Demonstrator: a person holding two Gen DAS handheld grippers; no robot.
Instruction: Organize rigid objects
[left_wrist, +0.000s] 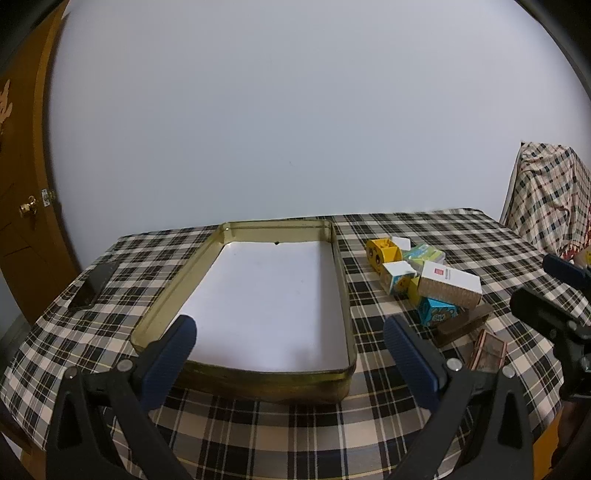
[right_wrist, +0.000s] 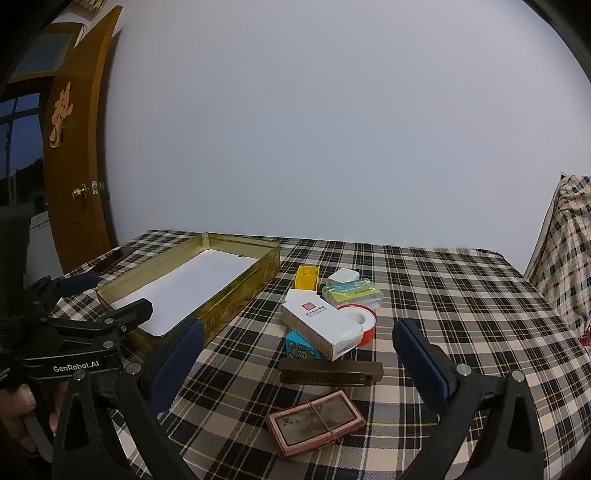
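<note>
A shallow gold tin (left_wrist: 334, 236) (right_wrist: 240, 299) with a white sheet on its floor lies on the plaid table. Right of it sits a pile of small things: a white carton (right_wrist: 321, 326) (left_wrist: 450, 286), a yellow box (right_wrist: 306, 277) (left_wrist: 382, 253), a blue box (right_wrist: 301, 350), a red-and-white tape roll (right_wrist: 364, 321), a green-labelled pack (right_wrist: 351, 291), a dark bar (right_wrist: 330, 371) and a pink banded card deck (right_wrist: 316, 421). My left gripper (left_wrist: 290, 343) stands open over the tin's near end, holding nothing. My right gripper (right_wrist: 297, 345) is open, just short of the pile.
A dark phone (left_wrist: 94, 286) lies at the table's far left corner. A wooden door (right_wrist: 75, 155) stands at the left, and plaid-covered furniture (right_wrist: 569, 251) at the right. The plaid cloth (right_wrist: 461, 295) is bare to the right of the pile.
</note>
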